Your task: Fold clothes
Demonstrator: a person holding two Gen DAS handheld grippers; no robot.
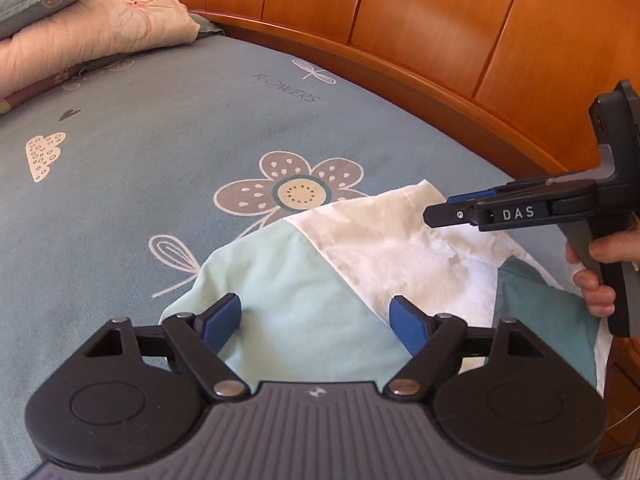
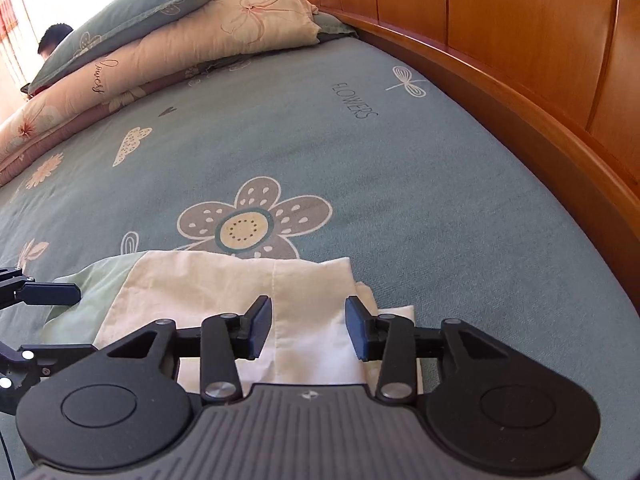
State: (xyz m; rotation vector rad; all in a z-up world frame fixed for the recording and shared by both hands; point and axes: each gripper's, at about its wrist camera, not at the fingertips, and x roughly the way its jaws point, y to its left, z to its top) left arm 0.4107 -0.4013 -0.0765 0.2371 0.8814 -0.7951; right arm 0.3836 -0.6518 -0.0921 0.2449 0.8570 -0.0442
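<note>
Two grippers, left gripper [image 1: 316, 322] jaws wide, right gripper [image 2: 308, 330] jaws parted, empty, one folded garment [image 1: 360, 256], two pillows [image 2: 168, 40]

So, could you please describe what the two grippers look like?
Both grippers, left and right, are matte black, with blue pads on the fingers, silver rivets on the link arms, round side housings and a ribbed grey body. Seen side-on, the right one carries white "DAS" lettering and a grey pistol handle.
</note>
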